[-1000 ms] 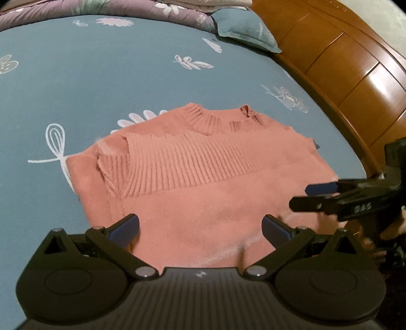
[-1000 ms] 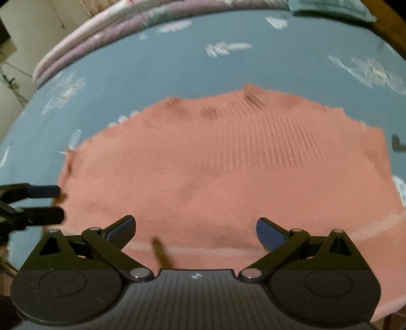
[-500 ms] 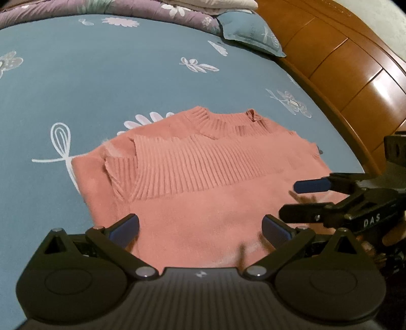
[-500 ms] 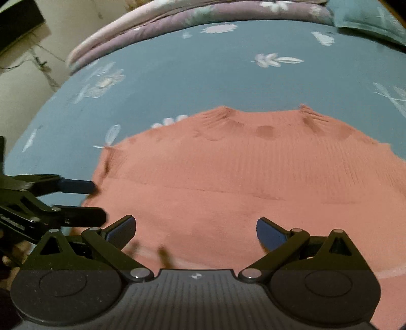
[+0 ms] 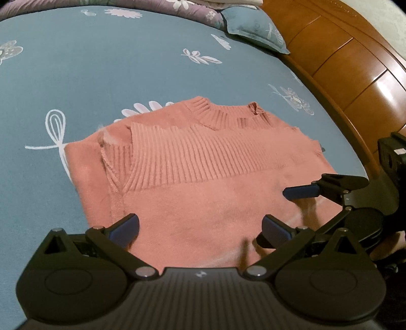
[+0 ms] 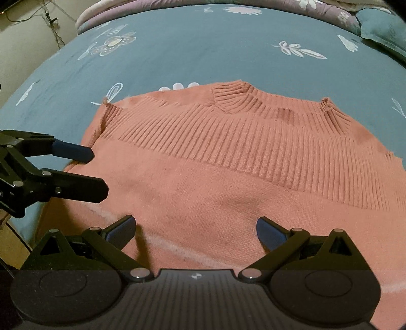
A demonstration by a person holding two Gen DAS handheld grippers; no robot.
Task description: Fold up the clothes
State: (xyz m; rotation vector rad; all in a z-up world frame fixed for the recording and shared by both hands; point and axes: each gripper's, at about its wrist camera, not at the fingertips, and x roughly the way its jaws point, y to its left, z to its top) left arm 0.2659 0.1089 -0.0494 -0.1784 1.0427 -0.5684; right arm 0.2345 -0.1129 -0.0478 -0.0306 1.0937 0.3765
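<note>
The pink sweater (image 5: pixel 203 182) lies on the bed (image 5: pixel 101 76) with its sides already folded in, and both the left tongs (image 5: pixel 200 226) and right tongs (image 6: pixel 195 227) are wide open, holding nothing, so the bottom fold is still left.

Under me lies a blue sheet (image 5: pixel 106 63) printed with white flowers and leaves; a looped white outline (image 5: pixel 54 127) shows on my left and a pale flower (image 6: pixel 111 44) farther off. At the far edge runs a purple quilt (image 5: pixel 177 7) with white blossoms, and a blue pillow (image 5: pixel 253 28) rests against it. Along my right stands a glossy wooden headboard (image 5: pixel 350 58) in panels. Off the far left corner I see a pale wall with dark cables (image 6: pixel 50 17) hanging on it.
</note>
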